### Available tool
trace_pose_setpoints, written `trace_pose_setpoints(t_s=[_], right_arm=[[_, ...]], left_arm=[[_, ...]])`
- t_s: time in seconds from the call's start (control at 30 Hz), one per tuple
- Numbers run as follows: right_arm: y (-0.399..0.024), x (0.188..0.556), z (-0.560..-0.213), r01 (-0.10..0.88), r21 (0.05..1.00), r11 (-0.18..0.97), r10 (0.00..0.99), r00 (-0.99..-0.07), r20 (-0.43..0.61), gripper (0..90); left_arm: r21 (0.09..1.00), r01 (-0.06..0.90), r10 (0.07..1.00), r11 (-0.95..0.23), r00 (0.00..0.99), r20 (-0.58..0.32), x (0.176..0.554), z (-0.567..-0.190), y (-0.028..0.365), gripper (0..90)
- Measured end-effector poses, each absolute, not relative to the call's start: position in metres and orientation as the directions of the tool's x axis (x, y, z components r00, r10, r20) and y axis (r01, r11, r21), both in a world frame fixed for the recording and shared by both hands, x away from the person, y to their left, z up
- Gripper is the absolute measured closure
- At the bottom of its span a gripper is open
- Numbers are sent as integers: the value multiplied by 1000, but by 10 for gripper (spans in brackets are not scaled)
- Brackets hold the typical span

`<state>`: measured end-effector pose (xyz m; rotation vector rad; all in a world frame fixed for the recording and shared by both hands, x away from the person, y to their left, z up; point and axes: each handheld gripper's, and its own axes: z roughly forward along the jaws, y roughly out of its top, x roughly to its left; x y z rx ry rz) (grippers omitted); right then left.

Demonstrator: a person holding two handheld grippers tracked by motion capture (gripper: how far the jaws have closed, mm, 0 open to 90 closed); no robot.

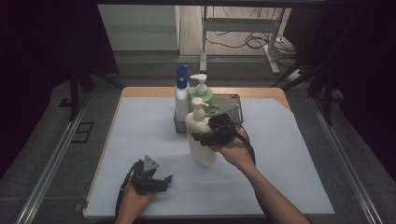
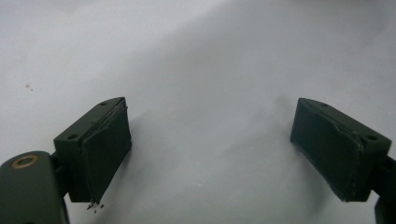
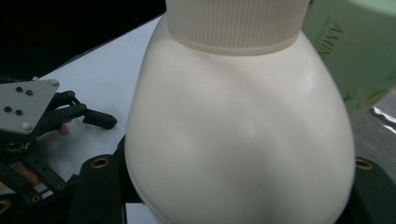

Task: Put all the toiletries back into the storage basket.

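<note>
Nearest me, the left gripper point(image 1: 161, 179) rests on the white table cover point(image 1: 289, 158), jaws spread wide and empty. Beyond it the right gripper point(image 1: 198, 136) clamps the cream plastic pump bottle point(image 1: 201, 140), held just before the grey metal tray point(image 1: 233, 103).
</note>
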<state>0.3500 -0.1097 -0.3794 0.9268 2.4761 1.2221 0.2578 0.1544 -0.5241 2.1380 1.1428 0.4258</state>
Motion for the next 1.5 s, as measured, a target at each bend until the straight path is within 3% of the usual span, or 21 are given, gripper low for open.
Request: trace_pose_setpoints(t_s=[0.77, 1.5], right_arm=[[-165, 353, -356, 473, 785, 400, 703, -708, 68, 368], [-189, 372, -334, 490, 803, 339, 770, -635, 63, 369]], left_arm=[[689, 609, 826, -393, 563, -26, 258, -524, 154, 120], [688, 609, 826, -393, 563, -27, 258, -524, 154, 119]])
